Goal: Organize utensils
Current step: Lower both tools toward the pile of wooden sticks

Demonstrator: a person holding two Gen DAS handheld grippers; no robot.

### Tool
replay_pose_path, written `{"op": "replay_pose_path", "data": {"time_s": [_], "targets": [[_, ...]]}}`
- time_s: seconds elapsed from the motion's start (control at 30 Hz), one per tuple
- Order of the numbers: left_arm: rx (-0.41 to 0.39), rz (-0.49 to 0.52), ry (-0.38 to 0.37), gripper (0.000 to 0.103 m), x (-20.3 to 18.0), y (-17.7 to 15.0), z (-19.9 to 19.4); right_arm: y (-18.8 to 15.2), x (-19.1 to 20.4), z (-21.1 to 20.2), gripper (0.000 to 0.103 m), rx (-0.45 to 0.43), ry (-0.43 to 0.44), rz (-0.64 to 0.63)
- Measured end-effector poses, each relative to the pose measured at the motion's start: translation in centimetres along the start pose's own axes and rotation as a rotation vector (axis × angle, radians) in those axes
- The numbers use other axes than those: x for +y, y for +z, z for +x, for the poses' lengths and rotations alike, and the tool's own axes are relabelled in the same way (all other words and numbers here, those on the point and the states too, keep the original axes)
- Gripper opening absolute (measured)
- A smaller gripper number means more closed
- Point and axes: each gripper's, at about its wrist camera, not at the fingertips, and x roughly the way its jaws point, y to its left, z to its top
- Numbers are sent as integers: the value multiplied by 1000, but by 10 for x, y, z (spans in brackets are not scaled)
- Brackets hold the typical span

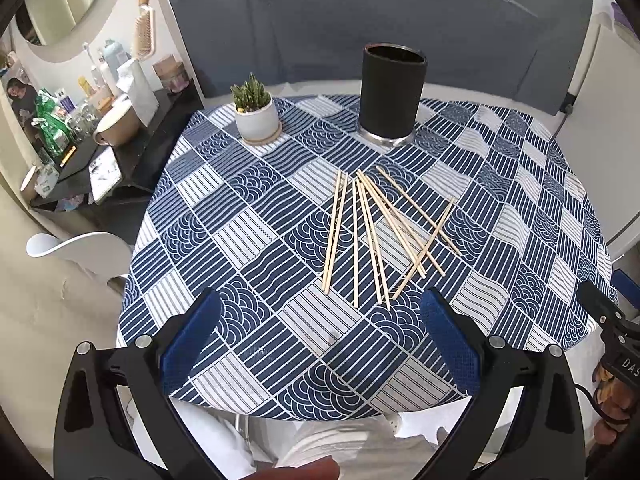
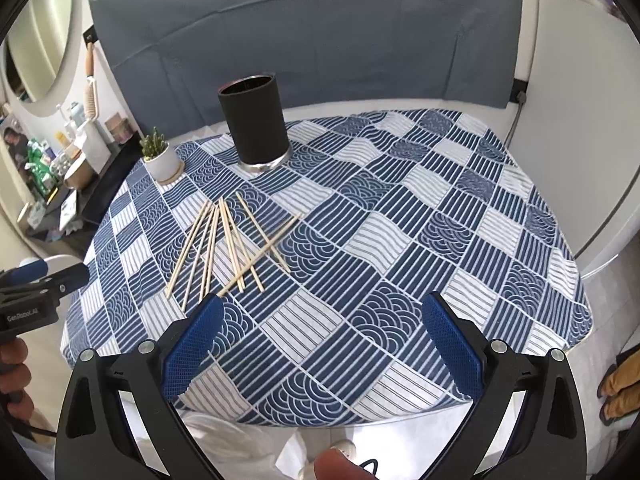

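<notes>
Several wooden chopsticks (image 1: 374, 236) lie loosely fanned on the blue patterned tablecloth (image 1: 240, 240), some crossing each other. Behind them stands an upright black cylindrical holder (image 1: 390, 94) with a silver base. In the right wrist view the chopsticks (image 2: 228, 246) lie left of centre and the holder (image 2: 256, 124) stands beyond them. My left gripper (image 1: 320, 312) hovers open over the near table edge, just short of the chopsticks' near ends, holding nothing. My right gripper (image 2: 322, 314) is open too, to the right of the chopsticks, with nothing between its fingers.
A small cactus in a white pot (image 1: 256, 114) sits at the table's far left. A dark shelf (image 1: 120, 152) crowded with bottles and cups stands left of the table. A grey headboard (image 1: 360, 20) rises behind. A white chair (image 1: 80, 250) is at the left edge.
</notes>
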Motion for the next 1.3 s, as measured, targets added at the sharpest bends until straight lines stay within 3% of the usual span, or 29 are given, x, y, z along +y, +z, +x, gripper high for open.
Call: {"op": "replay_pose_path", "data": {"time_s": [0.6, 0.97, 1.3], "targets": [[187, -17, 23, 97, 24, 54, 102, 51, 25, 117, 95, 193, -2, -19], [288, -17, 30, 97, 31, 76, 170, 66, 28, 196, 95, 385, 40, 141], [357, 7, 5, 97, 30, 86, 214, 73, 33, 232, 95, 442, -3, 151]]}}
